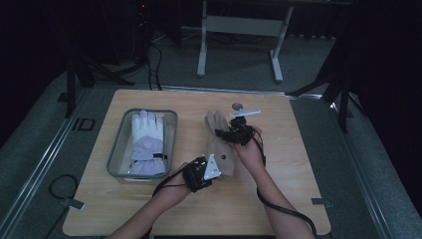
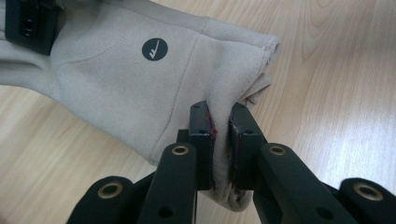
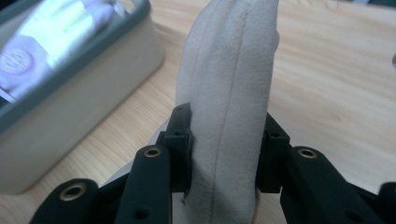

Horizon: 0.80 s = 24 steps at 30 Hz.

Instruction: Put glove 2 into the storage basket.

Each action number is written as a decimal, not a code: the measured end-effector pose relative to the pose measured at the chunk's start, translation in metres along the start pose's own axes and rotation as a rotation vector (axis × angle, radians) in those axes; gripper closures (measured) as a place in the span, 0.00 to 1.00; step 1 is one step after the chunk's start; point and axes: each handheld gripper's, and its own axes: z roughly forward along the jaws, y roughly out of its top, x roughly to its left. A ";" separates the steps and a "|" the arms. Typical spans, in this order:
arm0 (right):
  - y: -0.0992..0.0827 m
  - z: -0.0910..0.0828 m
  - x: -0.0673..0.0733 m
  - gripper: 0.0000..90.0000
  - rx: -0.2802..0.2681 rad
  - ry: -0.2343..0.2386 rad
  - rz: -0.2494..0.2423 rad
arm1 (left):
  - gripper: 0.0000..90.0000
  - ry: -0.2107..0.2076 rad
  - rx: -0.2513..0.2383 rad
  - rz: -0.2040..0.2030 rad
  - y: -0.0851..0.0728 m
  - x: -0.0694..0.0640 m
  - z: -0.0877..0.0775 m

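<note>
A beige fleece glove [image 1: 219, 149] lies lengthwise at the middle of the wooden table [image 1: 298, 164], its cuff toward the person. My left gripper [image 1: 220, 168] is shut on the cuff edge. In the left gripper view the pads pinch a fold of the beige glove [image 2: 116, 84] between them, left gripper [image 2: 223, 140]. My right gripper [image 1: 222, 133] is shut on the glove's finger end. In the right gripper view the jaws squeeze the bunched fingers of the glove [image 3: 233, 70], right gripper [image 3: 226, 149].
A grey bin [image 1: 117, 144] stands left of the beige glove and holds a white and lavender glove [image 1: 146, 139]; the bin [image 3: 70, 102] is close beside my right gripper. A small round disc [image 1: 237, 105] lies near the far edge. Cables trail from both grippers.
</note>
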 end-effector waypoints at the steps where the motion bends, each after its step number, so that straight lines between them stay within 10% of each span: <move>1: 0.003 -0.001 0.003 0.72 -0.008 0.005 -0.005 | 0.92 0.005 -0.002 0.004 0.000 0.001 -0.004; 24: 0.062 0.037 0.082 0.72 -0.054 0.108 -0.094 | 0.91 0.096 0.065 -0.060 -0.043 0.035 -0.073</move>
